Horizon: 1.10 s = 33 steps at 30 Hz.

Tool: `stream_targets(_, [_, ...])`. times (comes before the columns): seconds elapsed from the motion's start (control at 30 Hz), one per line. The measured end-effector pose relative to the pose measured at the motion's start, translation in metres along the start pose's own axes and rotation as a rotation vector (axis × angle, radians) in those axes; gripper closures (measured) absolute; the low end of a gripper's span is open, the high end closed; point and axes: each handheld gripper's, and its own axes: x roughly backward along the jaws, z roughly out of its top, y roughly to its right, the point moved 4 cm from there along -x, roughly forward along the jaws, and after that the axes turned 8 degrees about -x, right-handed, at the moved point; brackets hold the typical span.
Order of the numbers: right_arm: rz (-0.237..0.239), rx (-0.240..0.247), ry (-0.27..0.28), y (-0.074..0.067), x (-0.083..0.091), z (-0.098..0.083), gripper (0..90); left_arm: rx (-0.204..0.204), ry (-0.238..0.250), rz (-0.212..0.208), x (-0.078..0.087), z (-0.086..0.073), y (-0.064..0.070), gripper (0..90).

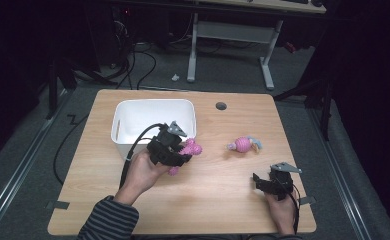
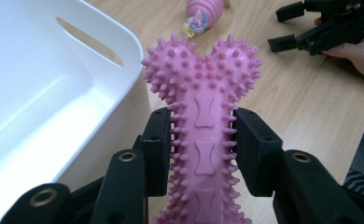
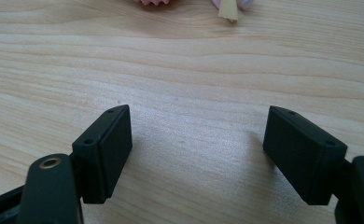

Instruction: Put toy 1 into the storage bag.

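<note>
Jaws of the left gripper (image 2: 203,140) clamp the narrow shaft of a pink spiky rubber bone-shaped chew toy (image 2: 202,116), one black pad on each side. The left gripper view shows what the high view cannot: the toy's raised bone motifs along its shaft, its two knobbed lobes pointing away from the camera, and the slot handle in the wall of the white rectangular plastic bin (image 2: 54,93) just beside it. From above, the left gripper (image 1: 183,147) and the toy (image 1: 190,148) sit at the bin's (image 1: 133,112) near right corner, over the light wooden bench (image 1: 213,200), gripped by a hand coming out of a striped sleeve (image 1: 108,220).

Jaws of the right gripper (image 3: 196,149) stand wide apart with only bare wood grain between them. The high view places this gripper (image 1: 270,182) near the bench's front right, well apart from a small pink ribbed ball toy with pale tufts (image 1: 244,145) lying on the bench between the two grippers. The right gripper view catches just the lower edge of that toy (image 3: 229,11) at its top border.
</note>
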Motion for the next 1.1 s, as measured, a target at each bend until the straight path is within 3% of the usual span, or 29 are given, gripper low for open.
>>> stream_targets(0.37, [0.000,0.000,0.000,0.000,0.000,0.000,24.0,0.041,0.026,0.042,0.018,0.003,-0.025,59.2])
stream_targets(0.8, [0.000,0.000,0.000,0.000,0.000,0.000,24.0,0.061,0.034,0.085,0.027,0.009,-0.048,59.2])
stream_targets(1.1, [0.000,0.000,0.000,0.000,0.000,0.000,24.0,0.065,0.013,0.156,0.025,0.011,-0.067,59.2])
